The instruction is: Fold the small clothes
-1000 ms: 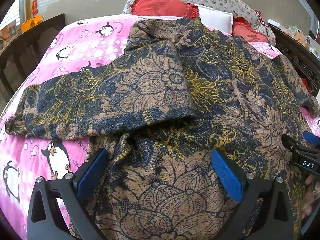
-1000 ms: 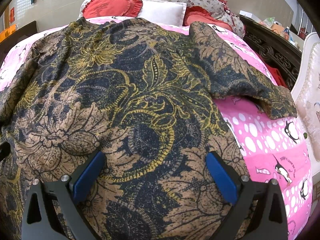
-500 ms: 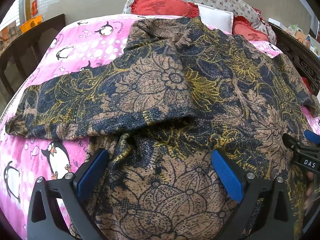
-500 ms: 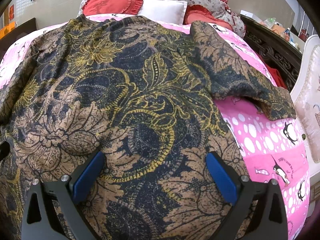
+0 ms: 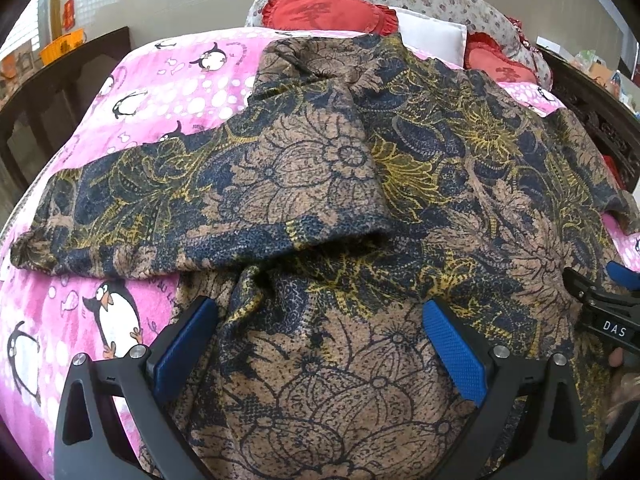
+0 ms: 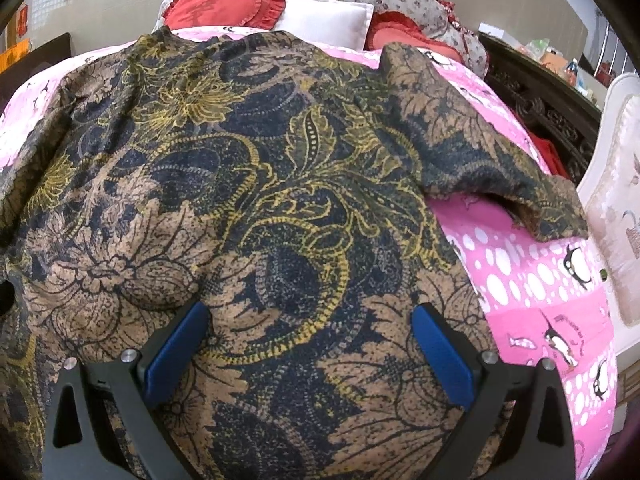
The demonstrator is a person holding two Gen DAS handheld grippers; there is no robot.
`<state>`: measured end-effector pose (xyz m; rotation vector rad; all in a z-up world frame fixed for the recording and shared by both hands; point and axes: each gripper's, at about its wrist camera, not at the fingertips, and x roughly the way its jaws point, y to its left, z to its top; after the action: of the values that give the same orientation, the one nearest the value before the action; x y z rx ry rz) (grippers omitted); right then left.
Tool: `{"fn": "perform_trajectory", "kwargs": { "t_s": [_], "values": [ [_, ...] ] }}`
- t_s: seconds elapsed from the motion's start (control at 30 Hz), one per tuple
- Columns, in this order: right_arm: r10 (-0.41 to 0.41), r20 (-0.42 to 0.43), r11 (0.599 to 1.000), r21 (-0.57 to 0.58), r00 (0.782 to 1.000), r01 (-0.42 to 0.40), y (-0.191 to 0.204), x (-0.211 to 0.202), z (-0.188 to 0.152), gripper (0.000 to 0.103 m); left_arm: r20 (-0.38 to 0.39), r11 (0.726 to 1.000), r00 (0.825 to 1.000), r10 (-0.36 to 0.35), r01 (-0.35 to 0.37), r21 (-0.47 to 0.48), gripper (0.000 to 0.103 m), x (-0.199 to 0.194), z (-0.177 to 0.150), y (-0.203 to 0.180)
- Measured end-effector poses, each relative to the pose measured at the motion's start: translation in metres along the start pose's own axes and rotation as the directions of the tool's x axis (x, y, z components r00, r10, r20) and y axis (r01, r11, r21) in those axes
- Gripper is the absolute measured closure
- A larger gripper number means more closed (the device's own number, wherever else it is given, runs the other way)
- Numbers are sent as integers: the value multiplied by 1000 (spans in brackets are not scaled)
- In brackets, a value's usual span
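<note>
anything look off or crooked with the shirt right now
Nothing is spilled or damaged. The shirt lies spread on the pink blanket, but unevenly: one sleeve stretches flat sideways, while the other sleeve lies angled with its cuff gaping open. A small pucker sits under the flat sleeve.

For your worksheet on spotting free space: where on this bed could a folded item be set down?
Bare pink blanket lies beyond the garment's left sleeve, and more below its right sleeve, beside the white chair. The floral garment crowds the middle; pillows fill the head.
</note>
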<state>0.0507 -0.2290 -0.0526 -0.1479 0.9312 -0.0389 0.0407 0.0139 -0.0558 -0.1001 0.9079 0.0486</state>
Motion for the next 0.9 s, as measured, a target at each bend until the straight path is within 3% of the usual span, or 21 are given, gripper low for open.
{"fn": "perform_trajectory", "kwargs": {
  "t_s": [0.9],
  "values": [
    [19,1,1000,12,1000,-19,-2,1,3,0,10,1000,1000,10,-10,9,15,-4,-6,-2]
  ]
}}
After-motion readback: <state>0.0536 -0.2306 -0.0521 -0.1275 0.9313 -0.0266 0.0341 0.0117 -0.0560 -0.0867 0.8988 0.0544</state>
